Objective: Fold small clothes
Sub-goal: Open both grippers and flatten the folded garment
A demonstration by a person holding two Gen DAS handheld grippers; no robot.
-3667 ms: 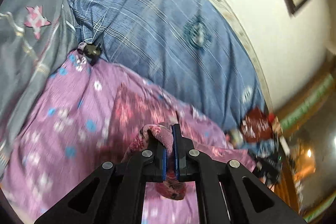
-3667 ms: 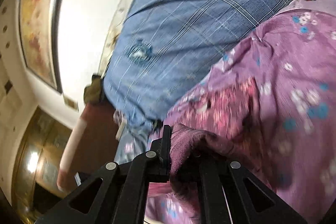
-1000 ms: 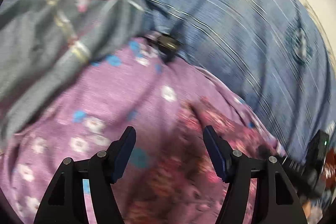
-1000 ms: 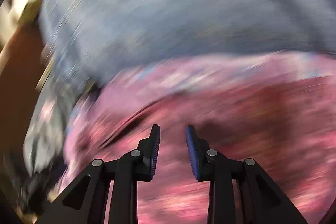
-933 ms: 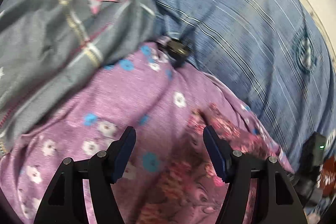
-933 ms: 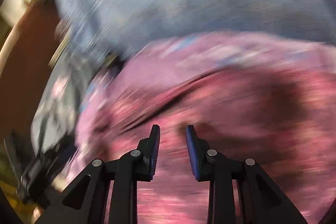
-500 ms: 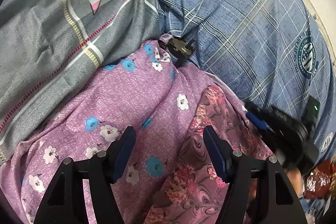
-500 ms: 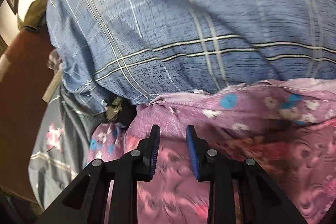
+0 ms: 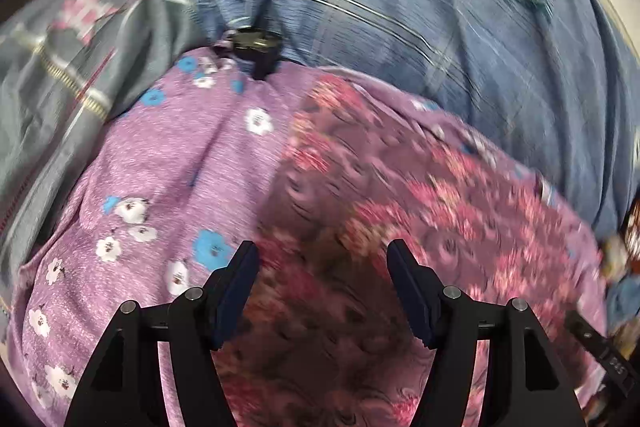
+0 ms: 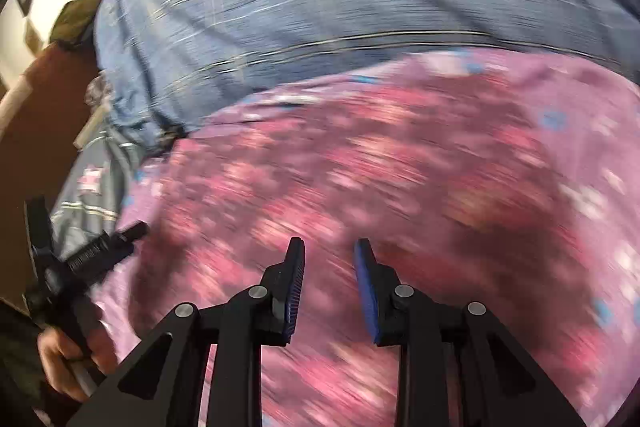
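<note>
A small maroon garment with pink flowers (image 9: 392, 211) lies spread on a purple cloth with white and blue flowers (image 9: 168, 163). My left gripper (image 9: 322, 255) is wide open and empty just above the garment's near part. In the right wrist view the same garment (image 10: 360, 179) fills the middle, blurred by motion. My right gripper (image 10: 328, 255) hovers over it with its jaws a narrow gap apart and nothing between them. The left gripper's body and the hand that holds it show at the lower left of the right wrist view (image 10: 76, 267).
A blue plaid sheet (image 9: 420, 11) covers the bed beyond the cloth. A grey quilt with a pink star (image 9: 60, 59) lies at the left. A small black object (image 9: 256, 47) sits at the purple cloth's far edge. A brown headboard or wall panel (image 10: 44, 95) stands at left.
Both grippers, earlier shut on the maroon garment, have let it go, and it now lies flat. In the last half second both views have swung sideways over it.
</note>
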